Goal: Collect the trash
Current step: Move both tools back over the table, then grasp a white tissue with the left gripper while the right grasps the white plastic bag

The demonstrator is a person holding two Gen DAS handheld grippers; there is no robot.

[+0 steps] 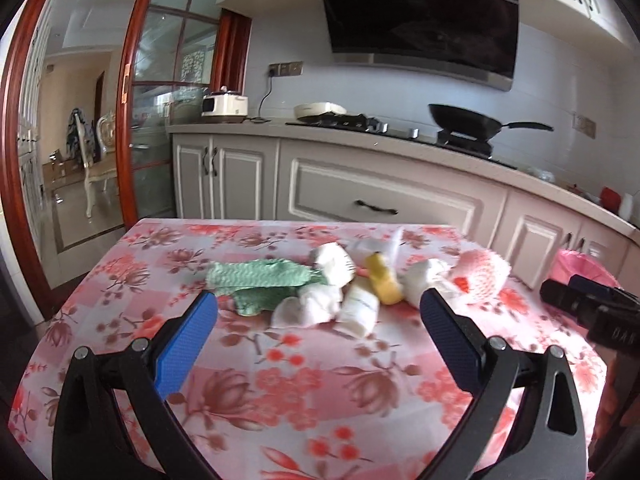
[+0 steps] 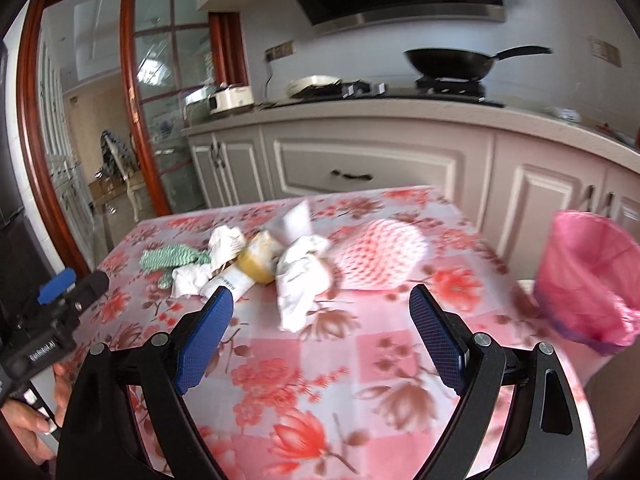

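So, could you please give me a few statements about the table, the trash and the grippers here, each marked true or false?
1. Both the left gripper and the right gripper hold nothing. True.
2. The pink-lined bin stands on the floral tablecloth. False: it stands off the table's right edge.
3. The green cloth lies at the left end of the trash pile. True.
4. The pink foam net is already in the bin. False: it lies on the table.
5. A black pan sits on the stove. True.

Bright daylight fills both fisheye views, edges bowed and vignetted black, with slight motion blur throughout.
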